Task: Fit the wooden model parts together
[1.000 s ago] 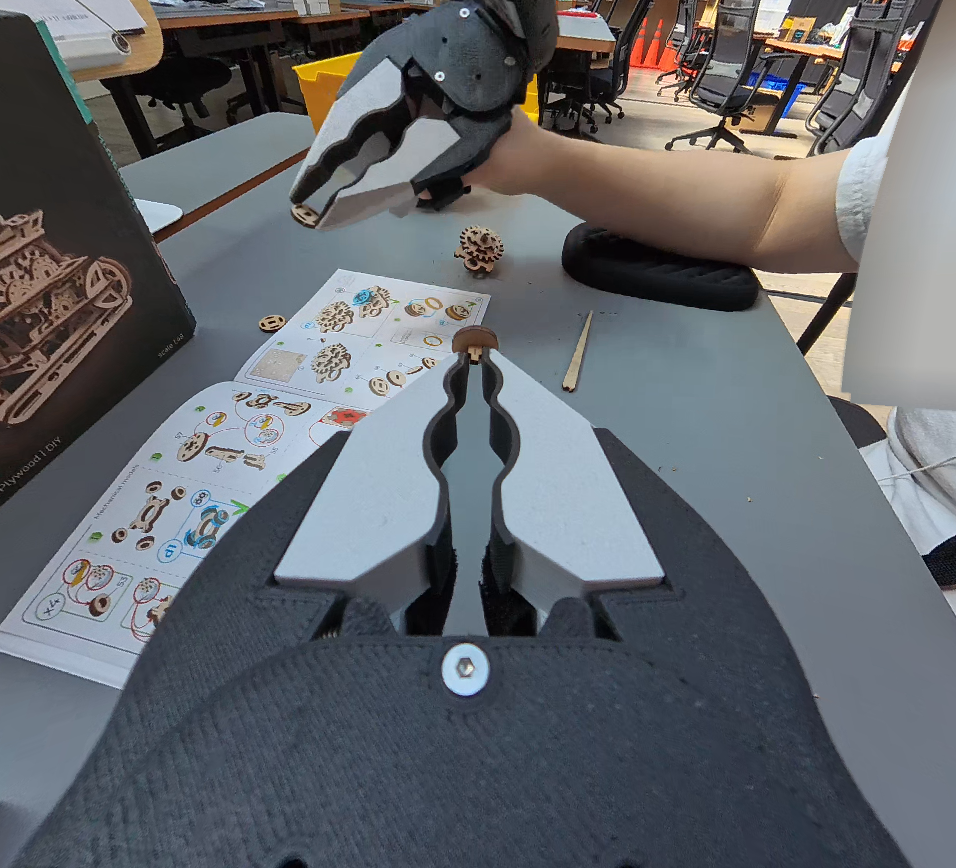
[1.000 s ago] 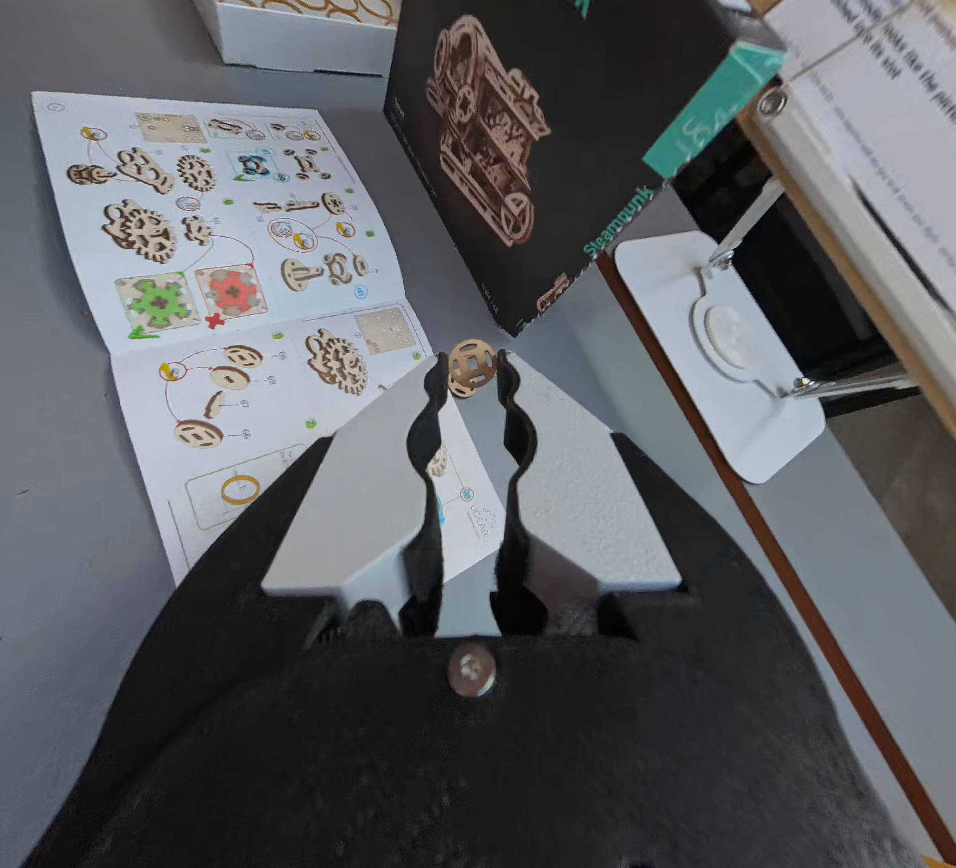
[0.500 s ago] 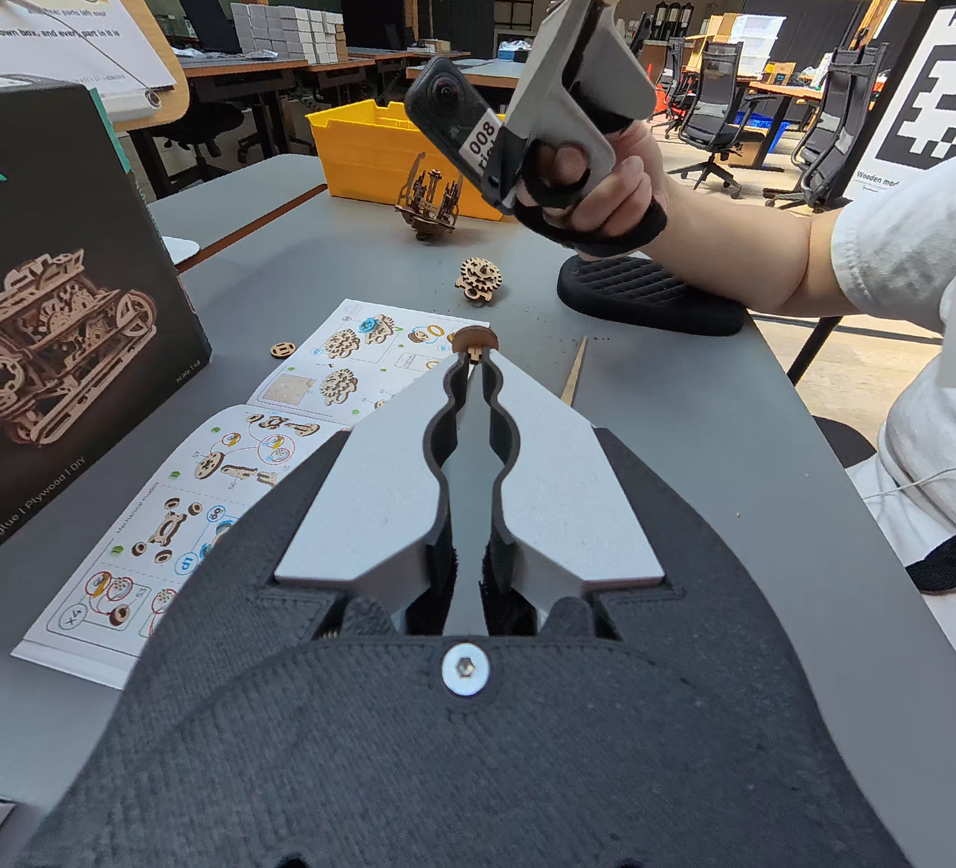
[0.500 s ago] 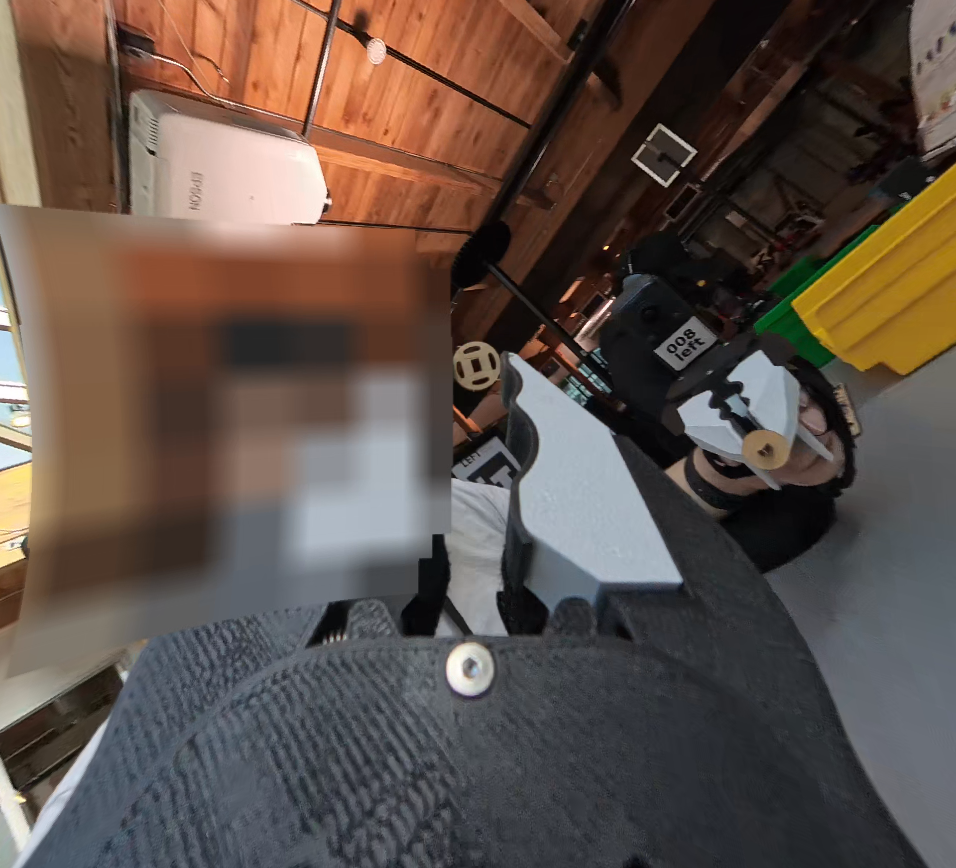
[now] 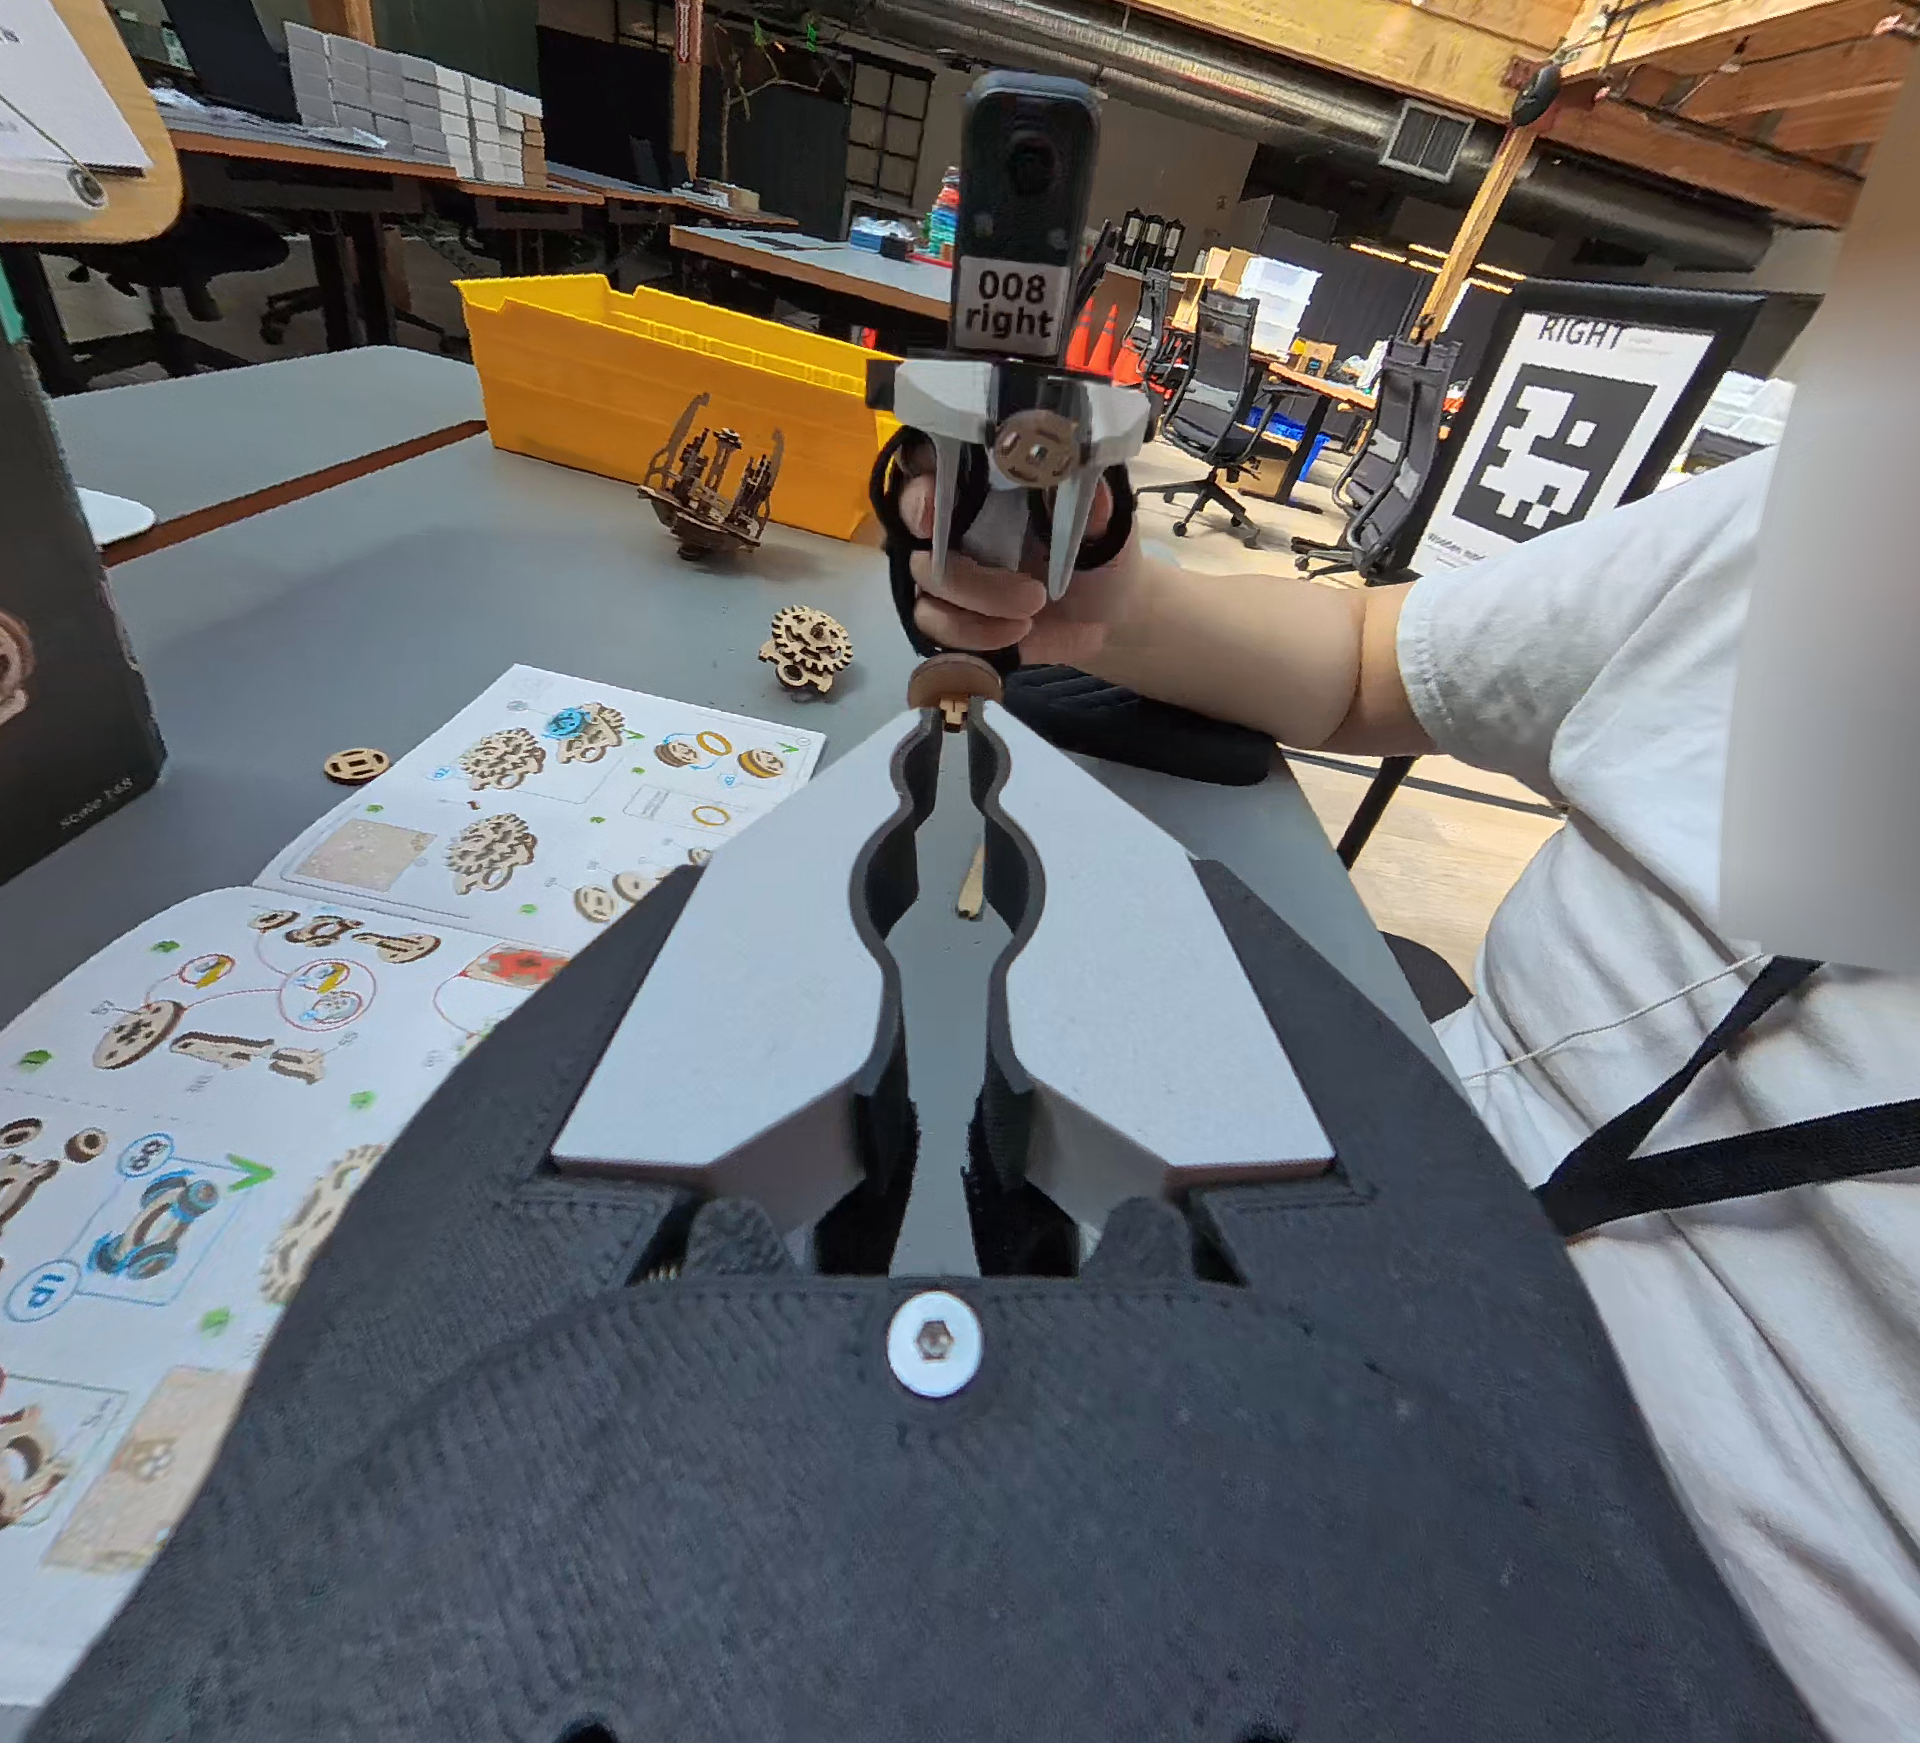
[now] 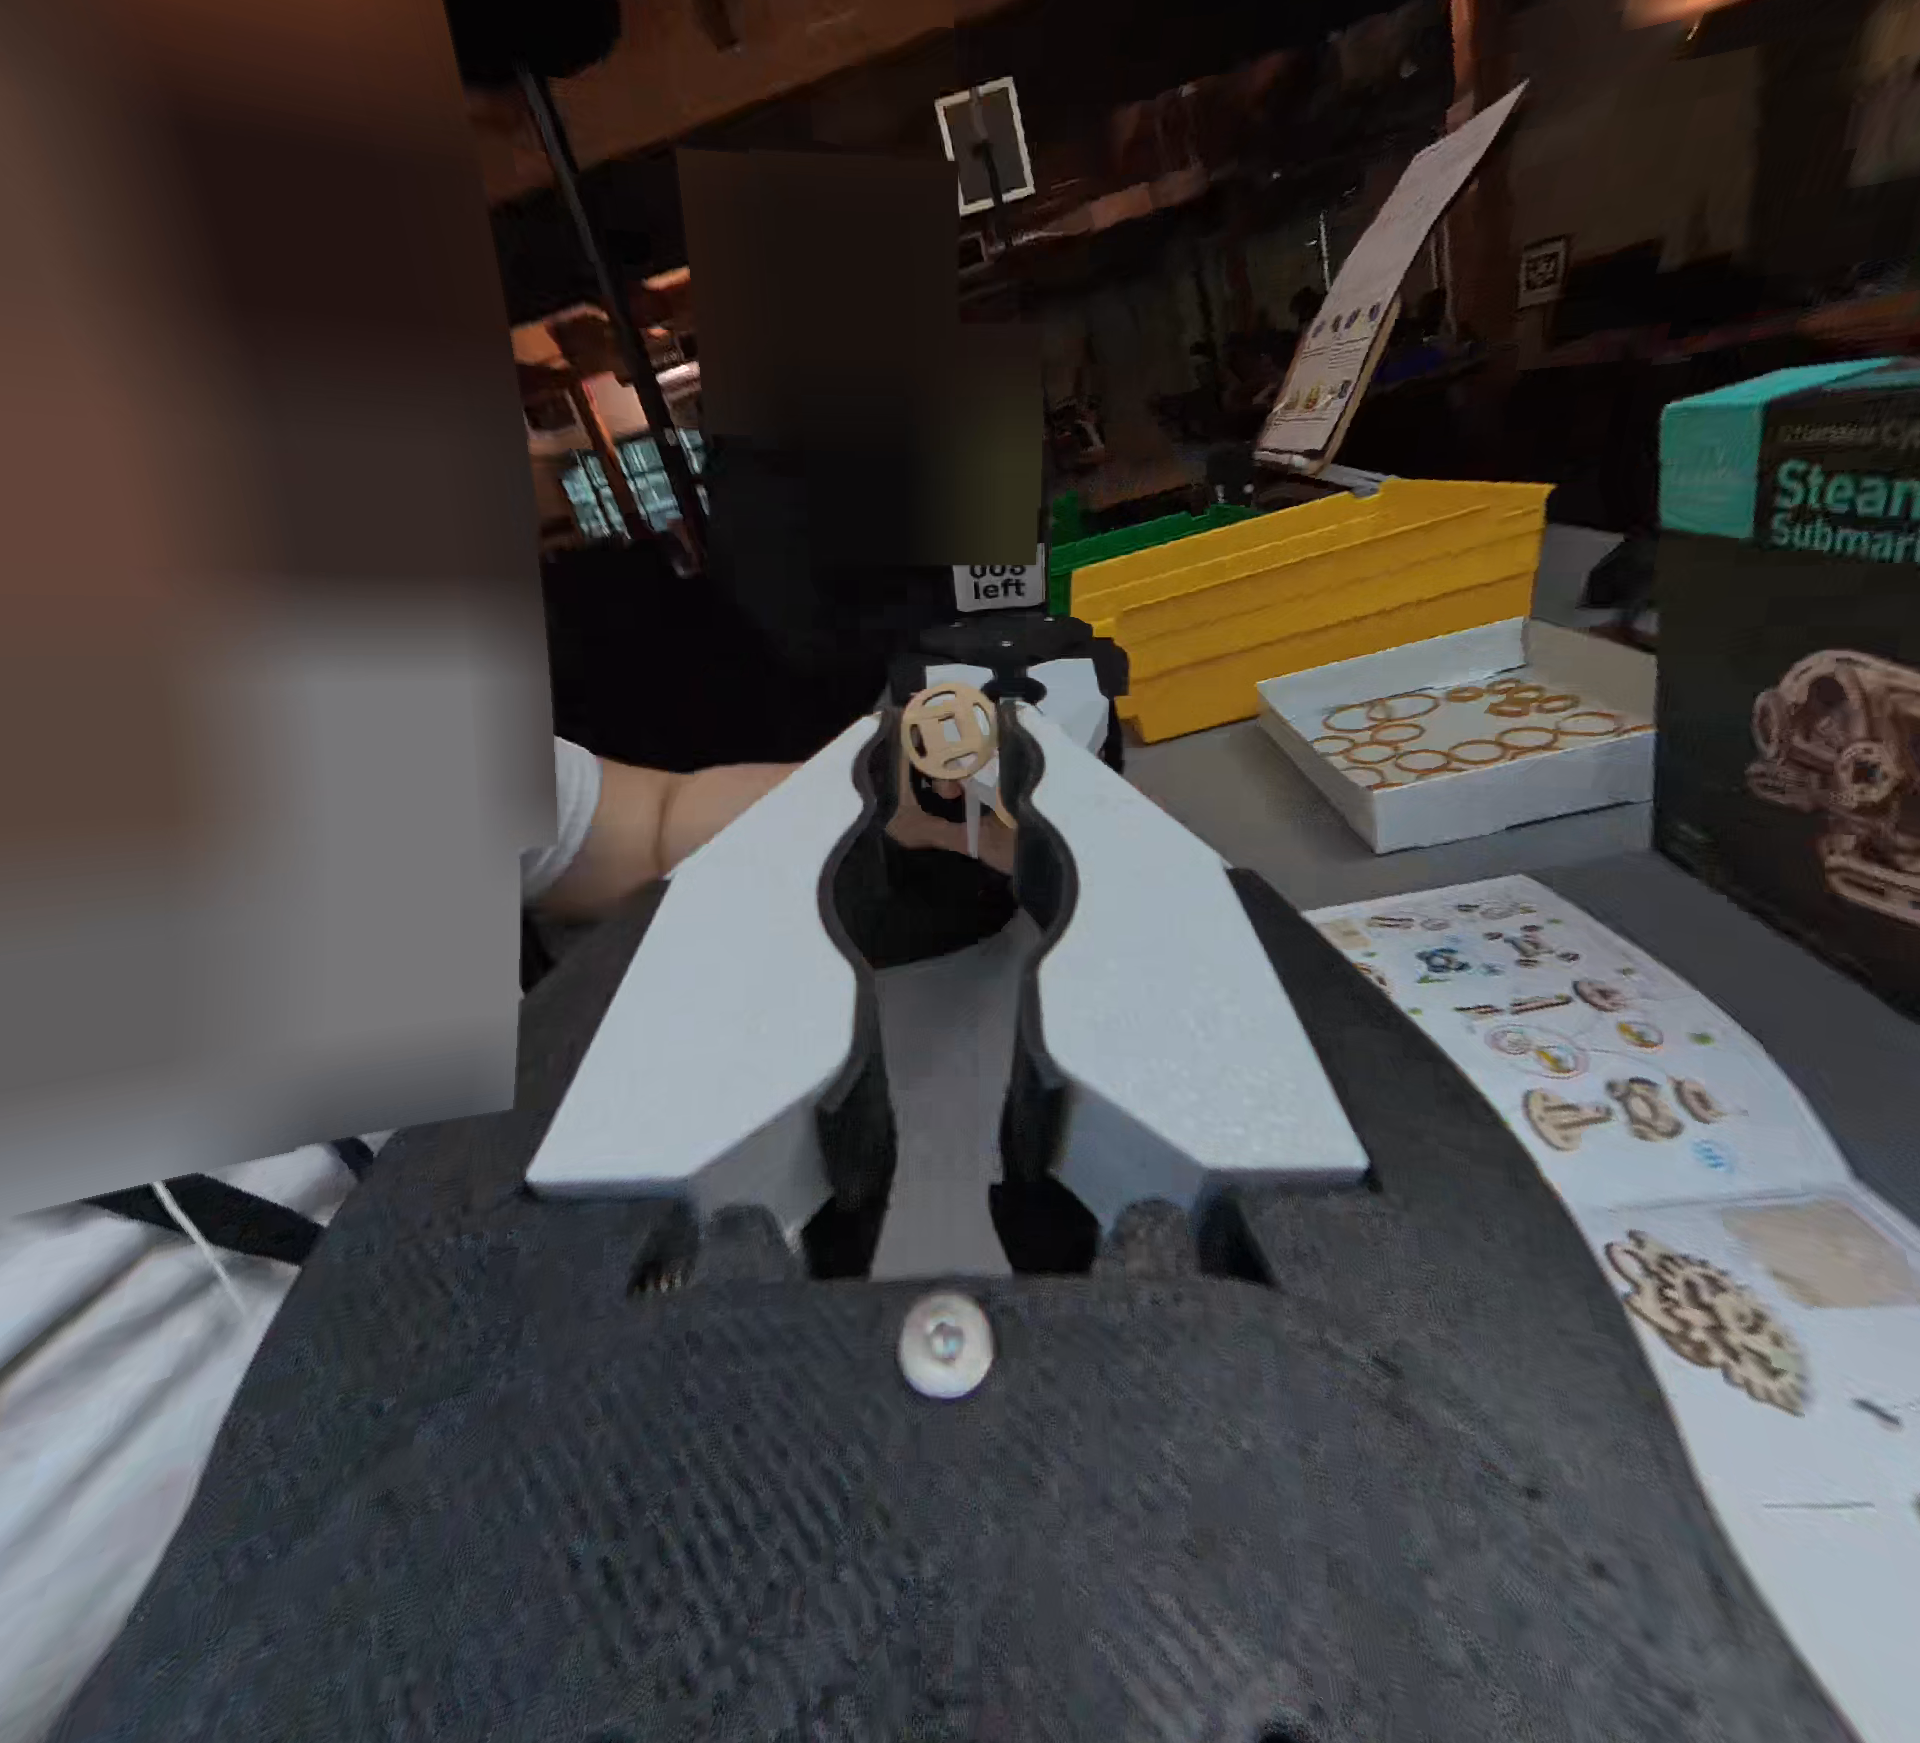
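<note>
My left gripper (image 5: 954, 725) is shut on a small wooden peg with a round cap (image 5: 954, 685), held above the grey table (image 5: 416, 581). My right gripper (image 6: 948, 748) is shut on a small round wooden disc with cut-outs (image 6: 945, 729). The two grippers face each other, tips apart. In the left wrist view the right gripper (image 5: 1034, 446) points back at me with the disc (image 5: 1034, 448) between its fingers. In the right wrist view the left gripper (image 6: 1023, 685) shows just behind the disc.
An open instruction sheet (image 5: 447, 862) lies on the table with a loose wooden disc (image 5: 356, 764) beside it. A gear assembly (image 5: 805, 647), a wooden model (image 5: 712, 488), a yellow bin (image 5: 665, 363), a black box (image 6: 1808, 706), a white tray of rings (image 6: 1455, 758) and a black pad (image 5: 1143, 737) stand around.
My right gripper lifted the disc off the table, swung round and now points straight at the left gripper. My left gripper kept hold of the peg and stayed nearly still.
</note>
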Motion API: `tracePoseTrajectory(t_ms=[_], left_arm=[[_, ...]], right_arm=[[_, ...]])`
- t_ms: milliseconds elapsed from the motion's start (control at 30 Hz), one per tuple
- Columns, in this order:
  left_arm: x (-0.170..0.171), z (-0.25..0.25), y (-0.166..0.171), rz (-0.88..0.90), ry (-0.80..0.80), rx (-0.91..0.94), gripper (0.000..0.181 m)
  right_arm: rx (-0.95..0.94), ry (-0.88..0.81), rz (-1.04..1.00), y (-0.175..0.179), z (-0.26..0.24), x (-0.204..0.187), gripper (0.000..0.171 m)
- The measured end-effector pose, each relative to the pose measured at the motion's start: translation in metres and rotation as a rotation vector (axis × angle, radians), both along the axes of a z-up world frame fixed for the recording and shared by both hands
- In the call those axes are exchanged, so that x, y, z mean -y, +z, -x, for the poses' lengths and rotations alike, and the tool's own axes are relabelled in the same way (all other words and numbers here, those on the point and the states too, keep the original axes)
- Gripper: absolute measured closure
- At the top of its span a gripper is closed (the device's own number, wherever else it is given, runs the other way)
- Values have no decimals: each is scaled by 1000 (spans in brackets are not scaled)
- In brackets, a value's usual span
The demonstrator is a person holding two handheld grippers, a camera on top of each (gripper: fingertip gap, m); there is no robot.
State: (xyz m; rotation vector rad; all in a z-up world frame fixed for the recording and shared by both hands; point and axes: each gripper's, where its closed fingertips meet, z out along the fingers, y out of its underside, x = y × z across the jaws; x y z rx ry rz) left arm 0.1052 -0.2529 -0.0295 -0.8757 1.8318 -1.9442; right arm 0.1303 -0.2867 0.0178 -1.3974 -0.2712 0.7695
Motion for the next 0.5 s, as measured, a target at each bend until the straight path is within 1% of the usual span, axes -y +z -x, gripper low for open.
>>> tracePoseTrajectory(t_ms=[33,67,100,267,400,500], left_arm=[[3,2,1,34,-32,-19,178],[5,4,2,67,-63,-38,178],[7,5,3,98,-87,-53,178],[10,14,12,226,-202,-85,179],[15,23,14,215,-262,-68,179],[22,30,12,187,-312,-70,179]], right_arm=[[184,-53,-63,-3,8,1,154],[334,-97,-114,-6,15,2,153],[430,-135,-155,-7,19,2,154],[725,-216,-187,-28,33,-5,153],[876,-234,-234,-33,47,-5,153],[898,-239,-285,-26,57,-1,153]])
